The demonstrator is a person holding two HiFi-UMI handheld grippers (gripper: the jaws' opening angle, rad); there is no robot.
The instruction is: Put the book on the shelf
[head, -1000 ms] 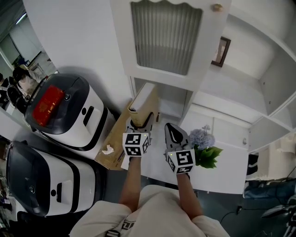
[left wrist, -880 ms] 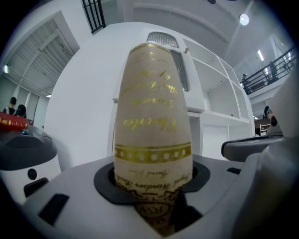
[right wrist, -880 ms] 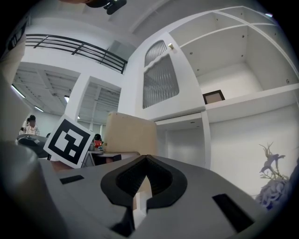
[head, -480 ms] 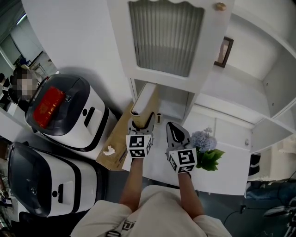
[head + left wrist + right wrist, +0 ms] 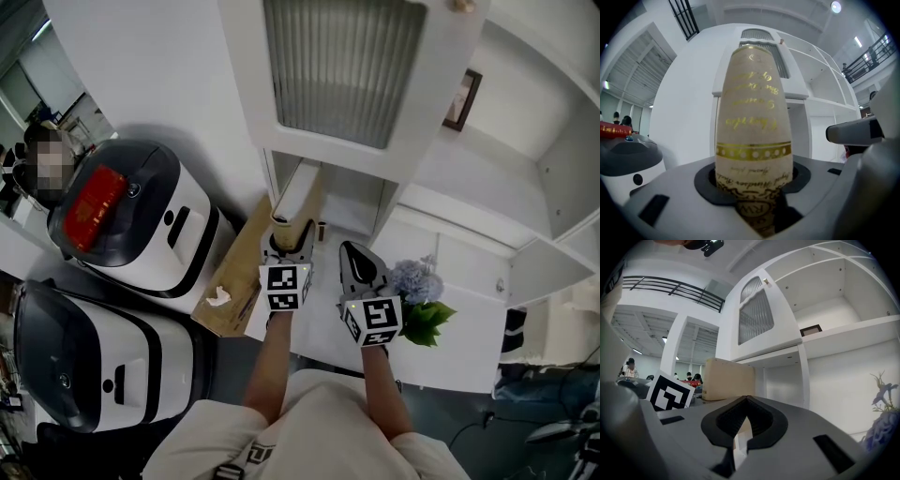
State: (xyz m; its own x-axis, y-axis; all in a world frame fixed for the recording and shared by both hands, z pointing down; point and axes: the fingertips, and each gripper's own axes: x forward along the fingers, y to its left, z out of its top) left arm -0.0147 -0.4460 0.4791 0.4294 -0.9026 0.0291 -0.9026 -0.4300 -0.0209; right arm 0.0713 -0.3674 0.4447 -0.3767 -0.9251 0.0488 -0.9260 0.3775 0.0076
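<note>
While left tongs clamp the book, right tongs closed empty, cabinet door above, flowers beside.

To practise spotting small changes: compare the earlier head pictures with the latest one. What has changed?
The left gripper has edged the book slightly forward toward the shelf opening. Nothing was taken hold of or let go. The right gripper stays shut and empty; the flowers are unmoved.
</note>
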